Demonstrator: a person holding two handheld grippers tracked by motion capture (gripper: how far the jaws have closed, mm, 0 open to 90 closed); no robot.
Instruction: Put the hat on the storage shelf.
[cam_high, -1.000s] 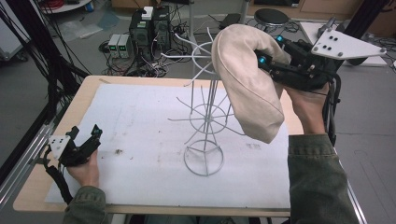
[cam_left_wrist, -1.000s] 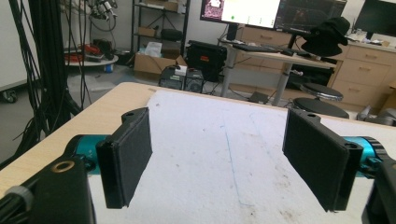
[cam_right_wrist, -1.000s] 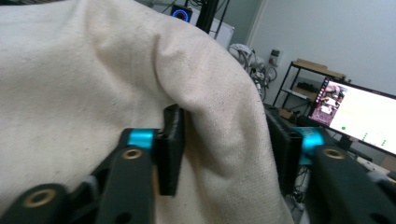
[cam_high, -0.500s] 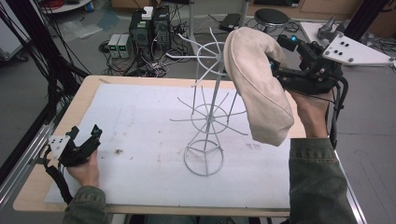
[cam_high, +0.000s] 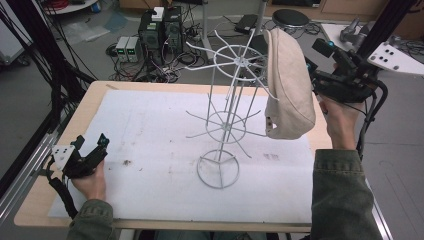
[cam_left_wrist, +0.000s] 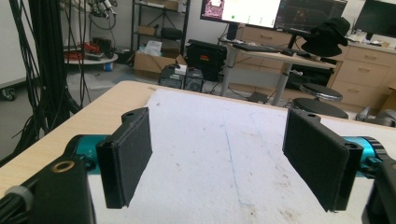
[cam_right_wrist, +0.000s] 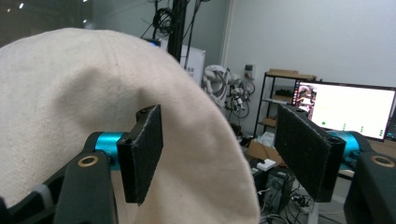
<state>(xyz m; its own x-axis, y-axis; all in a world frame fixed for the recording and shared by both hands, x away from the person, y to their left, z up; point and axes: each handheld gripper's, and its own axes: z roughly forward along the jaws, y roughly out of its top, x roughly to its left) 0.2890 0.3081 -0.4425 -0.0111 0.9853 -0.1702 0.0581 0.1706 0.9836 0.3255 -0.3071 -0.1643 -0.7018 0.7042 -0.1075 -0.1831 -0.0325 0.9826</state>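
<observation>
Cap (cam_high: 289, 87) hangs from the upper ring of the wire rack (cam_high: 225, 122), on the rack's right side as the high view shows it, with its long axis running roughly top to bottom and its crown bulging toward the right tool (cam_high: 320, 82). The rack stands upright on the white mat (cam_high: 150, 130) that covers the tabletop (cam_high: 95, 100), with its round base near the middle of the mat.

The right tool sits just beside the cap on the cap's outer side, held up at about the height of the rack's upper ring. In the right gripper view its two black jaws stand apart, with open air between them; the cap's cream fabric (cam_right_wrist: 70, 107) lies behind and to the left of the left jaw and does not sit between the pads. Whether the fabric touches that jaw cannot be told from the pictures.

The left tool (cam_high: 90, 150) rests low at the near left corner of the mat, well apart from the rack and the cap. In the left gripper view its jaws are also apart, with nothing but bare mat between them.

Governing relation: the cap lies directly to the left of the right tool, between that tool and the rack's centre post. The right hand (cam_high: 340, 122) is by far the nearer one. Judged from this layout, any further handling of the cap falls to the right tool, approaching sideways toward the rack.
</observation>
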